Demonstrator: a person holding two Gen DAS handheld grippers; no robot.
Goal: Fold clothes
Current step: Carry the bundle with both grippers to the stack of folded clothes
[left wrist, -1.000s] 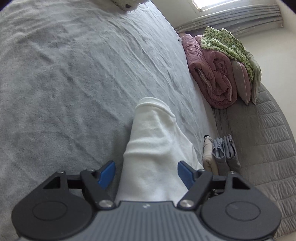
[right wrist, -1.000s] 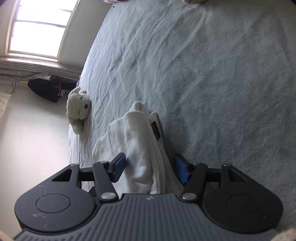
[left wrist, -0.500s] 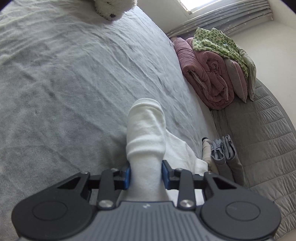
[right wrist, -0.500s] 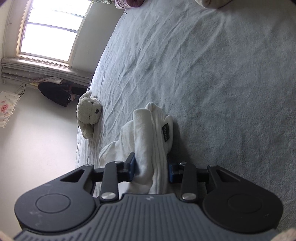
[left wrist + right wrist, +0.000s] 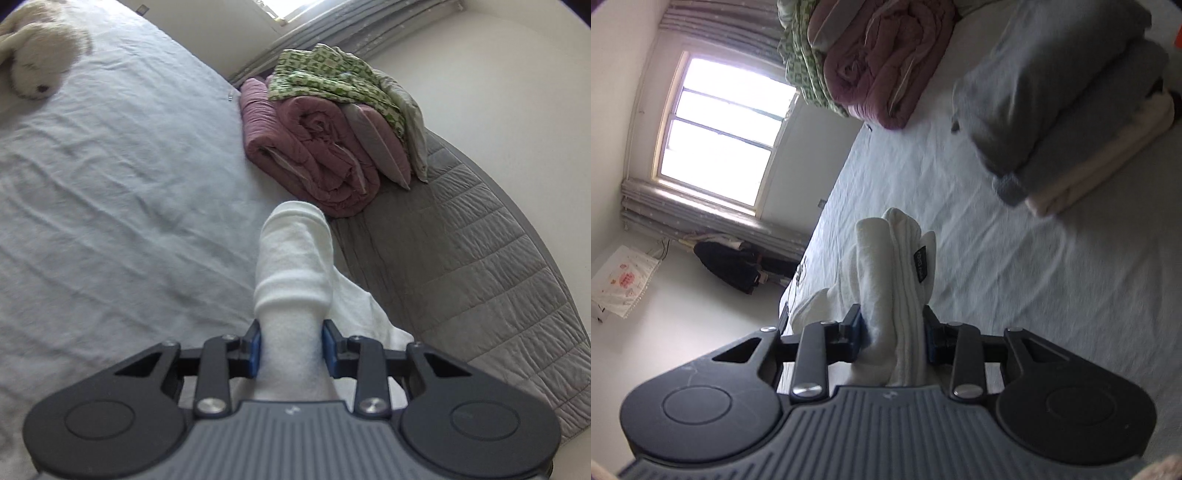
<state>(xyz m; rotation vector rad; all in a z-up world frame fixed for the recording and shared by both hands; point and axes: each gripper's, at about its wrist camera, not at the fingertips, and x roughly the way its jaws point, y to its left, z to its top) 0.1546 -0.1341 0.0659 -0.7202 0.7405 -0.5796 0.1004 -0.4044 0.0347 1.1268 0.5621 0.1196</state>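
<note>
Left gripper: pinched tight on a bunched edge of the white garment, blue pads pressed into the cloth from both sides.
Right gripper: likewise clamped on a thick gathered part of the white garment, near the ribbed band with the small dark label.
Where the garment is: held between both grippers above the bed sheet; loose cloth trailing below the left gripper toward the sheet, whether touching it cannot be told.
Shape of the garment: bunched and rolled at both grips, no flat panel or clean crease visible.
Already done, judged from the scene: folded stack of grey and cream pieces lying on the sheet, apparently finished items; both grips on the current piece secured.
Left to do, as a judgement: spreading or laying the white garment flat, making the folds, then placing it, probably by the folded stack.
Progress on this piece: early, at the pick-up or carrying stage.
Surroundings: plush toy at the far corner of the sheet; rolled pink quilt with green patterned cloth on top, beside a grey quilted mat; window in the right view.
Blur: slight in both views, fine detail of the cloth edges uncertain.
</note>
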